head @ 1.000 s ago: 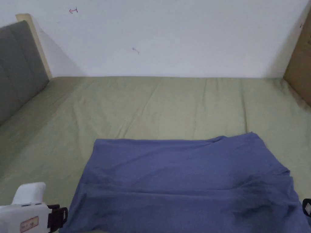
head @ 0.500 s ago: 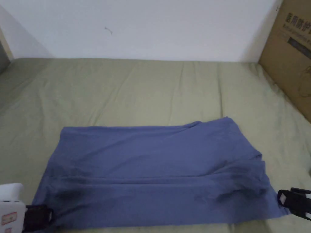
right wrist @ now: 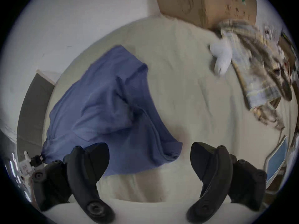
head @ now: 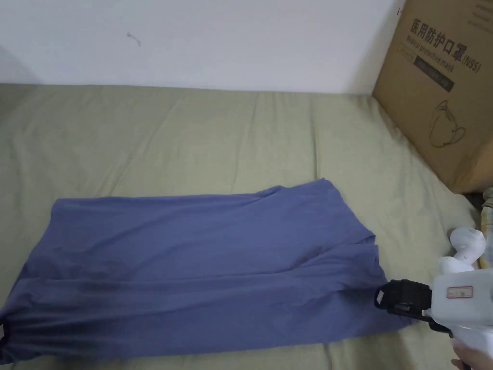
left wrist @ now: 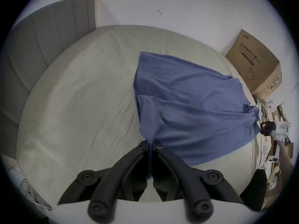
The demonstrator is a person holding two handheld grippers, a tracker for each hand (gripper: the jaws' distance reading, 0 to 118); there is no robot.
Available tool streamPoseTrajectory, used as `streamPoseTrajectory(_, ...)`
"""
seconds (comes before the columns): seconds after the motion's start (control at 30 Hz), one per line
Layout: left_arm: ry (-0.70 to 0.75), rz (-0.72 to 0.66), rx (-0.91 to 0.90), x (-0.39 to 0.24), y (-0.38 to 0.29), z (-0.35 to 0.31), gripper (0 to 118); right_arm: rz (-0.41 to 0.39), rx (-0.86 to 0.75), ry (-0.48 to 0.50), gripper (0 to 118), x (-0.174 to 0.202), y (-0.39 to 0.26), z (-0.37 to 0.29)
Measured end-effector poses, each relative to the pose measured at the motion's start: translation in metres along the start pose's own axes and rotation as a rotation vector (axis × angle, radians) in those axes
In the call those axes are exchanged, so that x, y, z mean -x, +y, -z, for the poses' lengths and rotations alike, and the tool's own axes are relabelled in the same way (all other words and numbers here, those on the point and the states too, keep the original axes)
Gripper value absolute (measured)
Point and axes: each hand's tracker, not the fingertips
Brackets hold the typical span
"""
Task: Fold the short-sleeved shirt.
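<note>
Head view: the blue short-sleeved cotton shirt (head: 202,270) lies folded lengthwise on the olive-green bed sheet (head: 192,139). Left gripper view: the left gripper (left wrist: 151,146) pinches the shirt's corner. Right gripper view: the right gripper (right wrist: 149,153) is spread wide beside the shirt's edge.

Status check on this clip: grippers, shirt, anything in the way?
Left gripper shut on shirt corner. Right gripper open beside far end. Shirt half-folded on bed. Cardboard box clear.
</note>
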Motion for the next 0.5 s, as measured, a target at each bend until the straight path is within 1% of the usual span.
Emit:
streamPoseTrajectory(0.07,0.001,-0.005,0.001,0.0,-0.001,0.0,3,0.019,0.058,0.024,104,-0.002,0.0,0.012)
streamPoseTrajectory(0.1,0.0,-0.005,0.003,-0.001,0.0,0.002,3,0.007,0.032,0.027,86,0.0,-0.001,0.01)
streamPoseTrajectory(0.13,0.001,-0.005,0.005,-0.001,0.0,0.002,3,-0.039,0.005,-0.016,57,0.005,-0.005,0.005)
streamPoseTrajectory(0.17,0.001,-0.005,0.006,0.0,-0.001,0.002,3,-0.085,-0.01,-0.024,27,0.009,-0.006,0.001)
streamPoseTrajectory(0.2,-0.002,-0.006,0.006,0.0,0.0,0.001,3,-0.099,-0.016,0.027,13,0.011,-0.007,-0.002)
streamPoseTrajectory(0.23,-0.001,-0.004,0.004,-0.002,0.001,-0.001,3,-0.106,-0.014,0.032,13,0.014,-0.007,-0.007)
streamPoseTrajectory(0.3,-0.005,0.002,-0.003,-0.001,0.003,-0.005,3,-0.175,-0.027,-0.041,12,0.02,-0.01,-0.018)
streamPoseTrajectory(0.33,-0.006,0.006,-0.006,-0.001,0.004,-0.008,3,-0.196,-0.038,-0.043,12,0.02,-0.01,-0.024)
streamPoseTrajectory(0.5,-0.019,0.034,-0.014,-0.001,0.0,-0.034,3,-0.169,-0.068,0.004,11,0.002,-0.025,-0.07)
